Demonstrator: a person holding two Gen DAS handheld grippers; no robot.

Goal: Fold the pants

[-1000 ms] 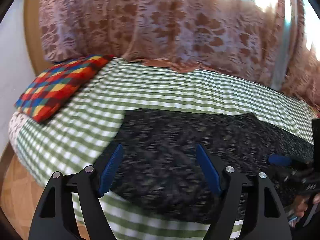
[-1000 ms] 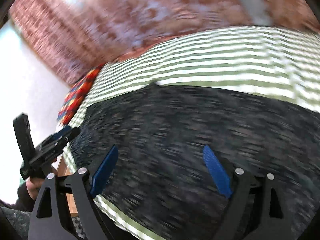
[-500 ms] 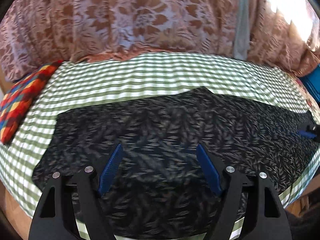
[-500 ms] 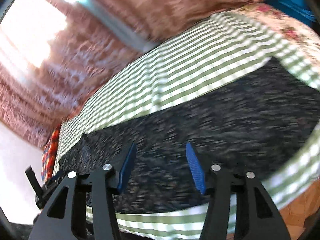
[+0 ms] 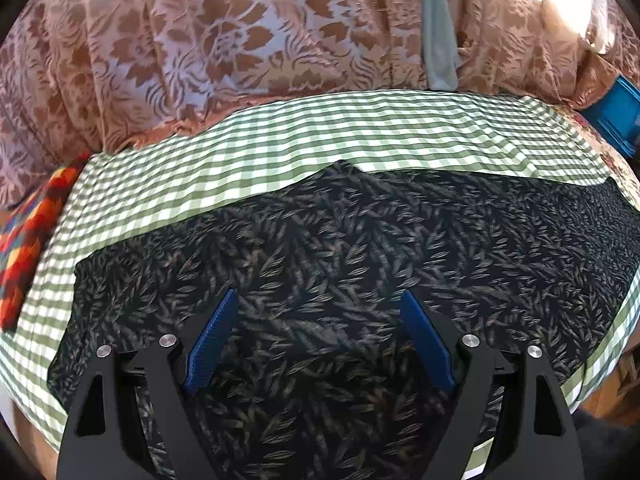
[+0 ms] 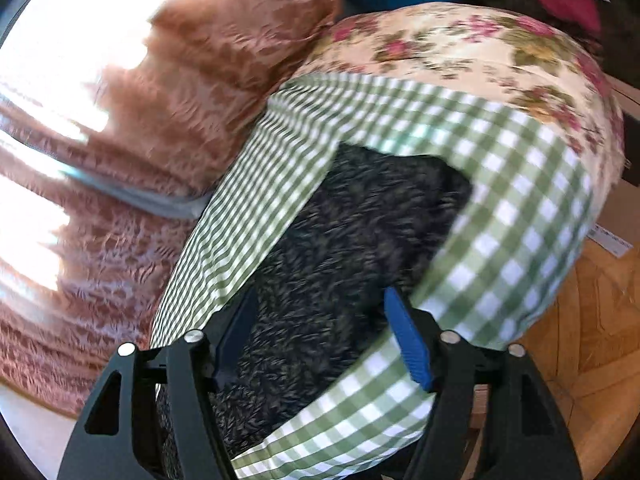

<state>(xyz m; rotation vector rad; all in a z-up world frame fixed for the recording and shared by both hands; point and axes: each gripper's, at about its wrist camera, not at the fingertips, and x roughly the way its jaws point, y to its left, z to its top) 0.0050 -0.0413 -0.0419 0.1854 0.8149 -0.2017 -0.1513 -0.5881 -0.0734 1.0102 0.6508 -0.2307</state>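
One pair of dark leaf-print pants (image 5: pixel 360 264) lies spread flat on the green-checked bed (image 5: pixel 360 128); left tool (image 5: pixel 318 312) and right tool (image 6: pixel 320 312) both gape empty above it; no legible writing.

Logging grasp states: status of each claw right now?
Left claw: open, empty, over the pants.
Right claw: open, empty, over the pants.
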